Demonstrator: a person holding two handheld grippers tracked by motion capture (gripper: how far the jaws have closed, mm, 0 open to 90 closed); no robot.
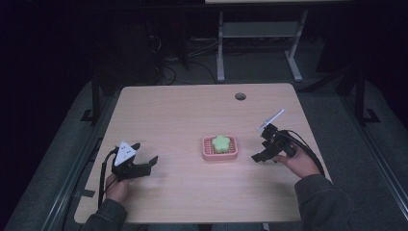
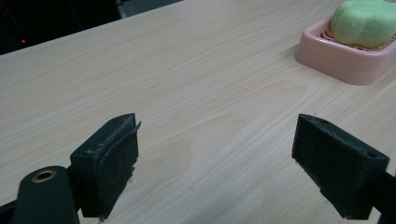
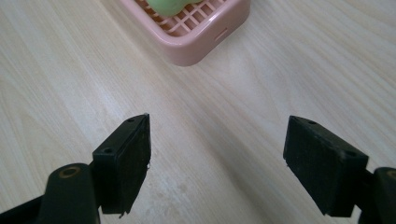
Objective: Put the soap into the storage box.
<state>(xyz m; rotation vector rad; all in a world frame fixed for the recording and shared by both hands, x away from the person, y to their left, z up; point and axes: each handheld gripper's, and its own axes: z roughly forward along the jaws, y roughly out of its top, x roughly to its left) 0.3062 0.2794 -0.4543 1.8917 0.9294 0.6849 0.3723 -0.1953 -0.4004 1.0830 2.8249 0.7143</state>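
A pink soap dish sits near the middle of the wooden table, with a green flower-shaped soap lying in it. My left gripper rests low at the table's left front, open and holding nothing, jaws aimed toward the dish. In the left gripper view the dish and soap lie at the upper right, beyond the gripper. My right gripper is open and empty just right of the dish. In the right gripper view the dish sits at the top, ahead of the gripper, with the soap cut off.
The table has a round cable hole near its far edge. Beyond it stand the legs of another desk and cables on a dark floor. A person's hands and grey sleeves come in at the bottom edge.
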